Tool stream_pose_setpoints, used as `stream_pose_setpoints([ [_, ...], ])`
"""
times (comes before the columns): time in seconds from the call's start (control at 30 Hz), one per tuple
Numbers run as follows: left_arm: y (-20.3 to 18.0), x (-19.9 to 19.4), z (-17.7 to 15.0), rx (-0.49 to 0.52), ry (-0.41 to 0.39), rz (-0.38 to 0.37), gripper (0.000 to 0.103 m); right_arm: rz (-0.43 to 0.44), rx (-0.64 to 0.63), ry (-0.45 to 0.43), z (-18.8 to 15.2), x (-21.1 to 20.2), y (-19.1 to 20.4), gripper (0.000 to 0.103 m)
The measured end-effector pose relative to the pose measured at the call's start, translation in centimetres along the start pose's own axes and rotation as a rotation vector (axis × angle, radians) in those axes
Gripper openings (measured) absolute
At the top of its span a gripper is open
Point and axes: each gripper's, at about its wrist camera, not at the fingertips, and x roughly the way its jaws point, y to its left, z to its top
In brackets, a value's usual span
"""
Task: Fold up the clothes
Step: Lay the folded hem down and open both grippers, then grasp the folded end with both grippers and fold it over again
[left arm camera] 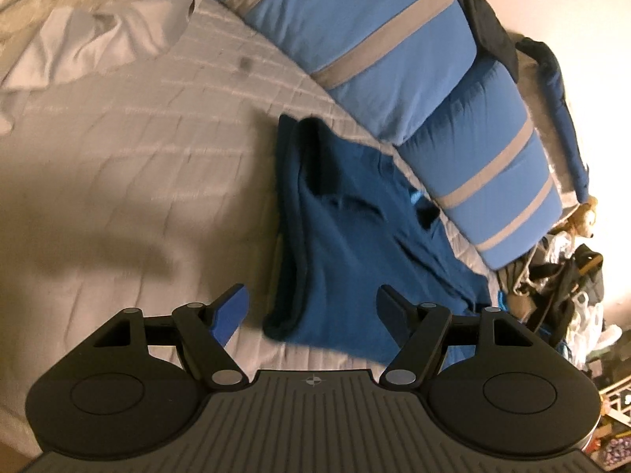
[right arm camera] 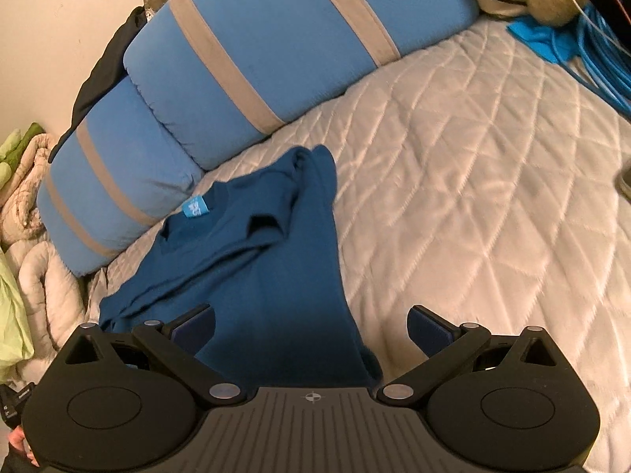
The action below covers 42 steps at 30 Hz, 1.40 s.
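— Where's the shirt?
— The dark blue T-shirt [right arm camera: 256, 268] lies partly folded on the quilted bed [right arm camera: 473, 197], its collar tag toward the blue pillows with grey stripes [right arm camera: 244, 67].
— And the tools?
— The left gripper [left arm camera: 311, 311] hovers over the shirt's hem edge, jaws spread wide, holding nothing. The right gripper [right arm camera: 311, 331] hangs over the shirt's near end, jaws spread too, cloth between them but not pinched.
— Anything else?
— A rumpled white sheet [left arm camera: 79, 39] at the far corner.
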Motion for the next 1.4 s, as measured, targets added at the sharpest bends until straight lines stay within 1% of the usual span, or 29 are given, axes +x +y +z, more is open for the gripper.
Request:
stream_pose_setpoints([
  [0.13, 0.6, -0.3, -1.5, -0.022, 0.022, -0.023, 0.071, 0.007, 0.005, 0.013, -1.3, -0.8, -0.5, 0.103],
  [0.2, 0.8, -0.5, -2.0, -0.023, 0.022, -0.022, 0.071, 0.014, 0.011, 0.018, -1.9, -1.2, -0.8, 0.103],
  [0.3, 1.0, -0.5, -2.3, -0.027, 0.018, -0.023, 0.071, 0.022, 0.021, 0.022, -2.5, -1.3, -1.1, 0.103],
  [0.4, 1.3, -0.3, -2.3, -0.047, 0.014, -0.039, 0.071, 0.033, 0.040, 0.025, -2.8, -1.2, -1.5, 0.101],
  [0.6, 2.8, 1.0, -2.2, -0.178, 0.033, -0.141, 0.071, 0.102, 0.143, 0.036, -3.3, -0.3, -2.8, 0.098],
  [0.73, 3.5, 2.2, -2.1, -0.243, 0.040, -0.157, 0.071, 0.144, 0.228, 0.041, -3.7, 0.7, -3.9, 0.095],
  [0.83, 4.1, 3.2, -2.3, -0.299, 0.045, -0.180, 0.070, 0.157, 0.266, 0.031, -3.7, 1.3, -4.1, 0.092],
  [0.93, 4.3, 3.9, -2.6, -0.332, 0.037, -0.193, 0.069, 0.169, 0.304, 0.021, -3.8, 1.8, -4.4, 0.089],
  [1.07, 4.3, 4.4, -2.7, -0.363, 0.015, -0.206, 0.061, 0.186, 0.354, 0.008, -3.9, 2.6, -4.6, 0.079],
  [1.13, 4.5, 4.6, -2.7, -0.386, 0.004, -0.213, 0.058, 0.181, 0.346, 0.013, -4.0, 2.8, -4.3, 0.077],
  [1.2, 4.5, 4.7, -2.6, -0.397, -0.003, -0.211, 0.052, 0.171, 0.346, 0.011, -4.1, 3.1, -4.1, 0.073],
  [1.23, 4.5, 4.9, -2.6, -0.401, -0.004, -0.208, 0.045, 0.167, 0.348, 0.008, -4.1, 3.3, -4.1, 0.071],
  [1.27, 4.5, 4.9, -2.6, -0.404, -0.004, -0.206, 0.033, 0.162, 0.350, 0.006, -4.1, 3.4, -4.1, 0.064],
  [1.3, 4.5, 5.0, -2.5, -0.407, -0.005, -0.206, 0.025, 0.150, 0.360, 0.006, -4.1, 3.6, -4.2, 0.053],
  [1.33, 4.5, 5.0, -2.4, -0.405, -0.005, -0.210, 0.023, 0.154, 0.368, 0.010, -4.1, 3.6, -4.3, 0.046],
  [1.37, 4.5, 4.8, -2.3, -0.396, -0.005, -0.208, 0.020, 0.158, 0.376, 0.015, -4.0, 3.7, -4.4, 0.029],
  [1.4, 4.3, 4.6, -2.1, -0.384, -0.003, -0.202, 0.018, 0.162, 0.384, 0.020, -4.0, 3.7, -4.5, 0.021],
])
